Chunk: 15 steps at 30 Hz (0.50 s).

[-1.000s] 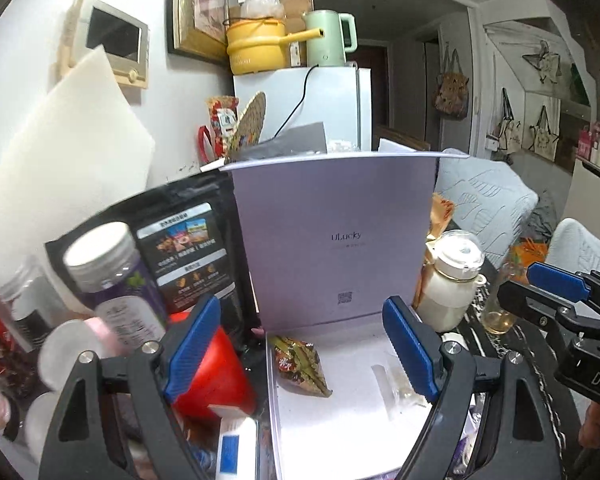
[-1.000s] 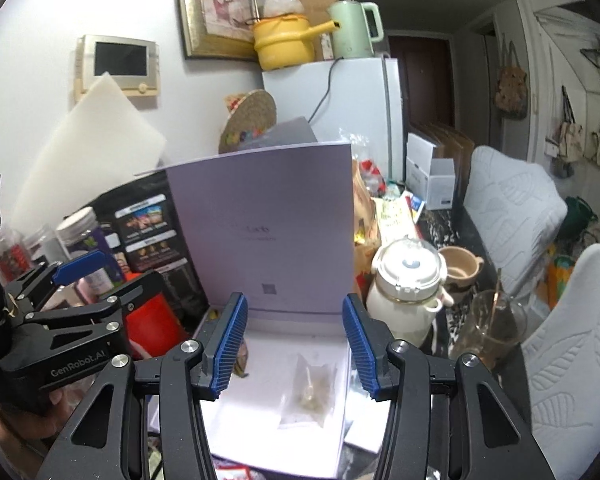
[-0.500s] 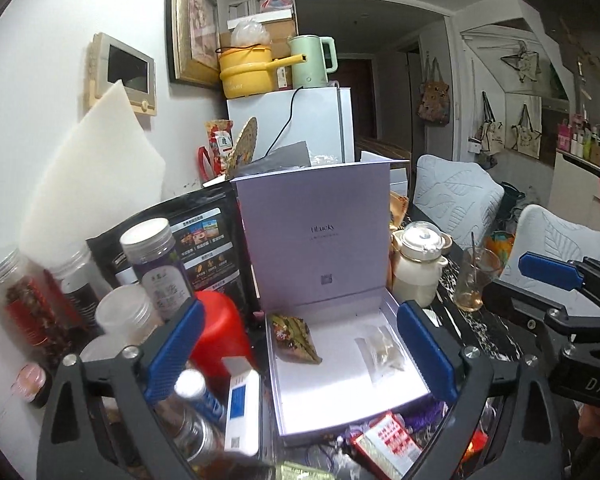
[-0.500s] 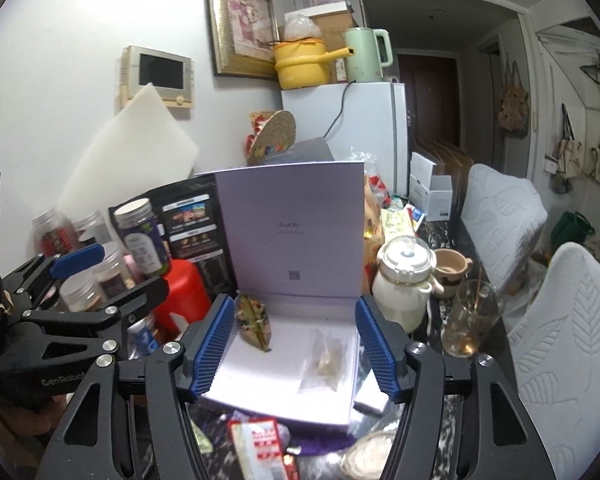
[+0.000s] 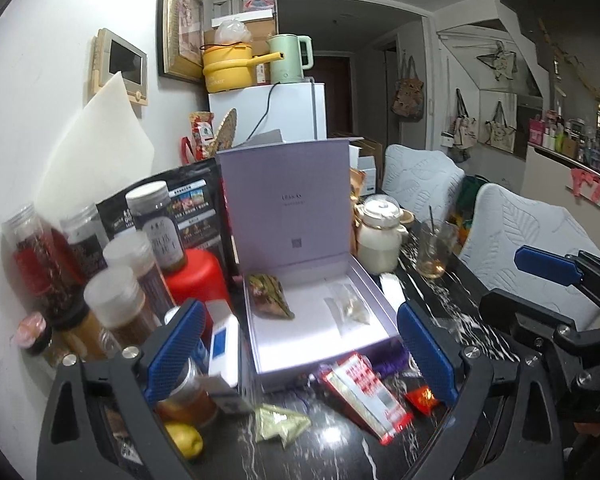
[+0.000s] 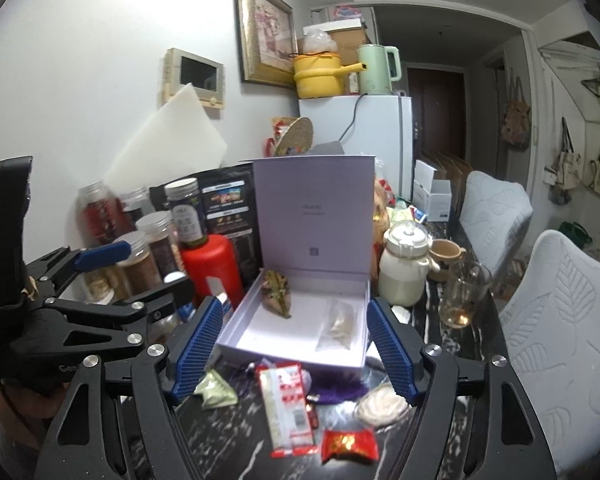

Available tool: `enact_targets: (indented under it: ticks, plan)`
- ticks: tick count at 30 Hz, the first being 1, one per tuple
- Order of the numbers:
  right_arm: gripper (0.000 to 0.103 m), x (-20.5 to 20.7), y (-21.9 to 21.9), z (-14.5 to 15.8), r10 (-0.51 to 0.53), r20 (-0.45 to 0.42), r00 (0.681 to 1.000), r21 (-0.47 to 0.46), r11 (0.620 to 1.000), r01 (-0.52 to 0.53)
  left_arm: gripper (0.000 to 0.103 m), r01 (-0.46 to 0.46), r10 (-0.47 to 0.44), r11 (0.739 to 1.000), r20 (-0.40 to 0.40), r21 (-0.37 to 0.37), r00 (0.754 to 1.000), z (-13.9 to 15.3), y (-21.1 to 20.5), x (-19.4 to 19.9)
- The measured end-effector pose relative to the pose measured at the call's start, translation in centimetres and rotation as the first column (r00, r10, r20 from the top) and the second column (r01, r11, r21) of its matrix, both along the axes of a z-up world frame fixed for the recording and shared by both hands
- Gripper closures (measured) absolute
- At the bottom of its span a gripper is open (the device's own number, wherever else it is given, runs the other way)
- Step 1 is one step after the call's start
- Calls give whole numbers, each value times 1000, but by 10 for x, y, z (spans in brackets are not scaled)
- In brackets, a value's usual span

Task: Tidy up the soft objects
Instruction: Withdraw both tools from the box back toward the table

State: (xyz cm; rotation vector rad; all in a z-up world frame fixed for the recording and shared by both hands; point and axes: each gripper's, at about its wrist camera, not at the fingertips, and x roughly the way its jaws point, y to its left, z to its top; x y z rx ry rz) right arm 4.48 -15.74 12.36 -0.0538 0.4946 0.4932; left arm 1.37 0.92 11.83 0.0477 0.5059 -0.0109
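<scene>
An open lilac box [image 5: 260, 344] [image 6: 236, 346] stands on the dark marbled table with its lid upright. Inside lie a brown-green triangular packet [image 5: 270, 296] [image 6: 277, 294] and a clear sachet [image 5: 350, 310] [image 6: 338, 326]. In front of the box lie a pale green triangular packet [image 5: 282, 424] [image 6: 216, 390], a red-and-white pack [image 5: 364, 396] [image 6: 288, 408], a small red candy [image 5: 422, 396] [image 6: 350, 446], a purple pouch [image 6: 334, 388] and a round whitish sachet [image 6: 380, 404]. My left gripper [image 5: 296, 352] and right gripper [image 6: 292, 354] are both open, empty, held above these loose items.
Several jars [image 5: 140, 256] and a red bottle [image 5: 198, 280] crowd the left. A lemon [image 5: 184, 440] lies at the near left. A white teapot [image 5: 380, 232] and a glass [image 5: 436, 248] stand right of the box. White chairs [image 6: 560, 320] flank the table's right edge.
Both grippers have drawn back and risen away from the box. The loose packets on the table in front of it have come into view. The jaws stay open.
</scene>
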Motion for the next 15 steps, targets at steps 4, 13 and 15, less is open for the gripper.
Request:
enact_targets:
  ticks: [4, 13, 15]
  plan:
    - [26, -19, 1, -7, 17, -2, 1000, 7, 1000, -17, 5, 7, -7, 1000, -17, -21, 1000, -8, 3, -16]
    - [26, -42, -5, -34, 11, -62, 998, 28, 1000, -9, 5, 1, -5, 996, -44, -91, 999, -29, 16, -40]
    - [26, -46, -8, -41, 6, -74, 997, 33, 999, -4, 5, 0, -6, 994, -55, -107, 998, -37, 18, -43]
